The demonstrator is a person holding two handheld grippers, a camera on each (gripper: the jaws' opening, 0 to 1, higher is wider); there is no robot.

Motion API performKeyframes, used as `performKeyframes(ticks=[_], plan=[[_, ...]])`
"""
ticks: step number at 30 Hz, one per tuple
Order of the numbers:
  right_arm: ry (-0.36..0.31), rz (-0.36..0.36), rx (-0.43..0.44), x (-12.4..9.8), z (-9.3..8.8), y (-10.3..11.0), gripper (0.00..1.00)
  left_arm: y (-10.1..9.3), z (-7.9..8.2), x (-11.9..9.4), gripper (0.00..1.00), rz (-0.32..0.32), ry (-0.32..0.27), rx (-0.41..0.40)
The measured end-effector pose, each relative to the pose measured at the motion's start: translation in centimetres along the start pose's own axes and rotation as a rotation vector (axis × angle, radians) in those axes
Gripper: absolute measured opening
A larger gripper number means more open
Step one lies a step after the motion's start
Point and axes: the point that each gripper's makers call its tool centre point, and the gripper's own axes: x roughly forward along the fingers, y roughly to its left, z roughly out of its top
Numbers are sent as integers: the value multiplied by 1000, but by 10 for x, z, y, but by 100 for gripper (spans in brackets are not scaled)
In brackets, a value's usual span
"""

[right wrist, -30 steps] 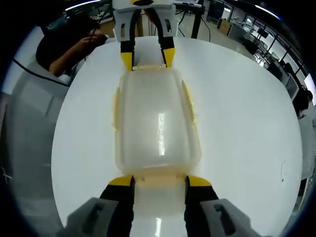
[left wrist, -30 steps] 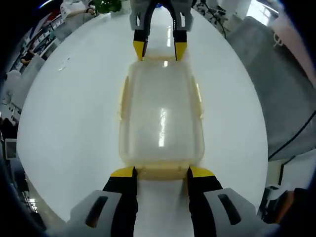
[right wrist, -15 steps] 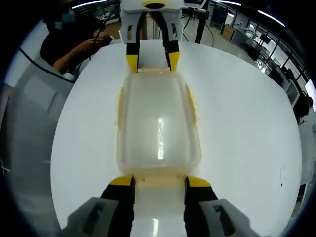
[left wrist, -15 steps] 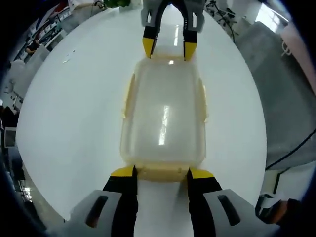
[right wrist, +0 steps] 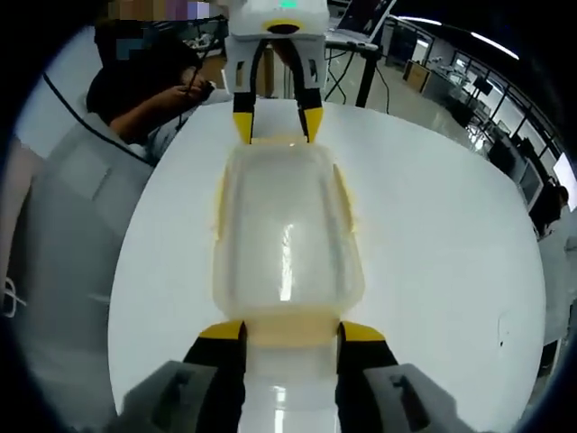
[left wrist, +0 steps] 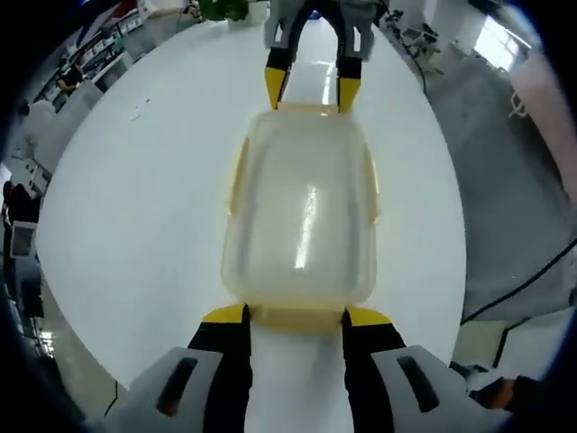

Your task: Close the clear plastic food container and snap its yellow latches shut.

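1. Left hand-held gripper (left wrist: 294,316): jaws spread, yellow tips flanking the near end latch (left wrist: 296,317) of the clear plastic food container (left wrist: 302,212).
2. Container lies lid-on at mid white worktop (left wrist: 135,207), lengthwise between both grippers.
3. Right hand-held gripper (right wrist: 290,332): jaws spread, flanking the opposite end latch (right wrist: 290,330).

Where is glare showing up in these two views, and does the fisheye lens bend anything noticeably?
Left gripper view: a bright streak on the container lid, and the white table edge bows. Right gripper view: a similar streak on the lid, with the table edge curved.
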Motion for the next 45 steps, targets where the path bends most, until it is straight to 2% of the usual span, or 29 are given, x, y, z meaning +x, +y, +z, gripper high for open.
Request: performKeyframes(ticks=[4, 10, 14, 17, 22, 28, 30, 36, 45], plan=[[-5, -23, -3, -14, 2, -4, 36, 1, 10, -15, 37, 1, -40, -15], [-32, -43, 11, -38, 5, -4, 36, 4, 26, -34, 37, 46, -40, 17], [-29, -61, -5, -53, -2, -3, 36, -1, 42, -39, 37, 45, -56, 13], [-46, -73, 6, -61, -8, -1, 36, -2, 51, -40, 37, 54, -36, 27], [-37, -100, 20, -71, -21, 0, 36, -4, 71, -42, 37, 65, -32, 56], [-30, -110, 26, -84, -39, 3, 36, -10, 90, -32, 37, 65, -39, 58], [-2, -141, 9, -86, -49, 2, 36, -11, 97, -29, 37, 68, -49, 55], [10, -120, 28, -90, -70, 10, 36, -21, 114, -18, 37, 44, -53, 73], [49, -126, 26, -101, -99, 7, 36, -24, 143, -6, 37, 34, -81, 69]])
